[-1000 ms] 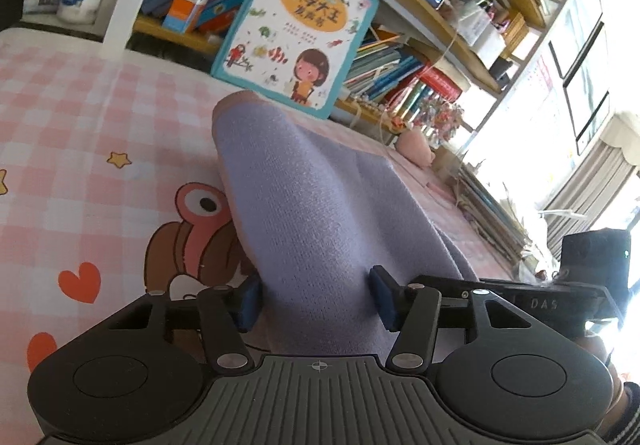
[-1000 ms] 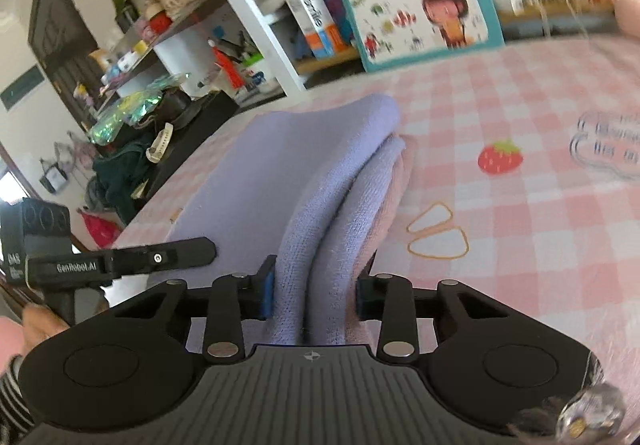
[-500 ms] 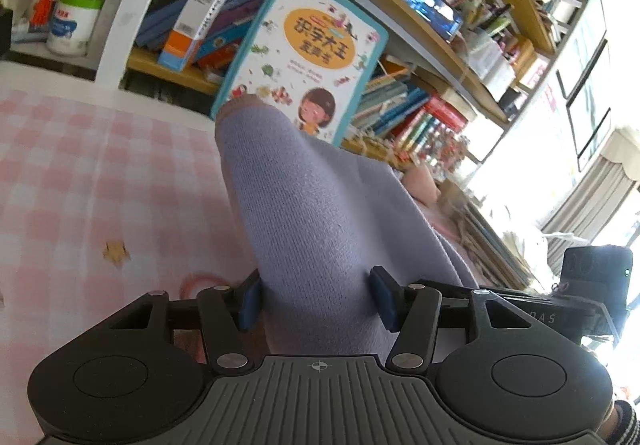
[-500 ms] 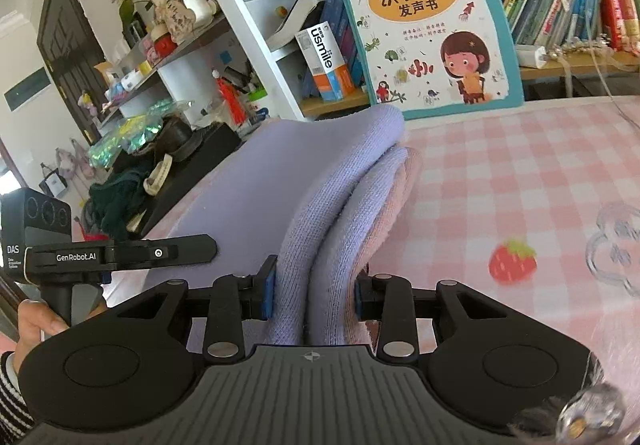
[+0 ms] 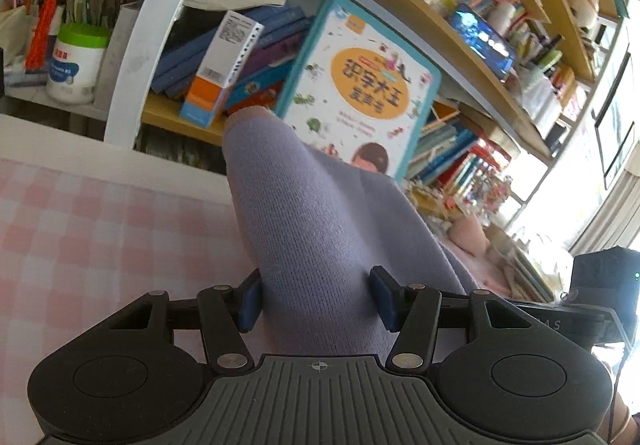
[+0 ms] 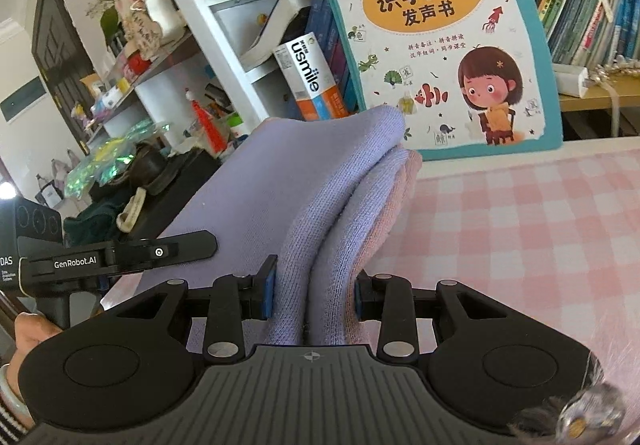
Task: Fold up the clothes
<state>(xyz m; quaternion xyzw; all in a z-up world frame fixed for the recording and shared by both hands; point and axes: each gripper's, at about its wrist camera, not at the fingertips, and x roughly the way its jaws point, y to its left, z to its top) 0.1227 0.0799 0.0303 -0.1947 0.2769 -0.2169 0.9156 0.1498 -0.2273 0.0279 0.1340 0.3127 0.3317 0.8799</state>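
1. A children's picture book (image 6: 440,41) with a teal border and a cartoon girl leans on the bookshelf (image 6: 592,97) straight ahead of both grippers, past the far edge of the pink checked cloth (image 6: 540,229).
2. Left of the book stand a white and orange box (image 6: 308,77) and blue volumes; a green-lidded white tub (image 5: 76,65) holding pens sits further left on a white shelf.
3. The lavender knit garment (image 5: 316,241) is lifted off the cloth, and its raised fold covers the lower part of the book in both views.
4. The left gripper (image 5: 316,301) is clamped on a broad bunch of the garment; both blue pads touch the fabric.
5. The right gripper (image 6: 314,291) pinches 2 folded layers of the same garment, pads pressed into the knit.
6. The garment stretches between the 2 grippers, with the left gripper (image 6: 120,257) and a hand (image 6: 28,341) at the right view's left edge.
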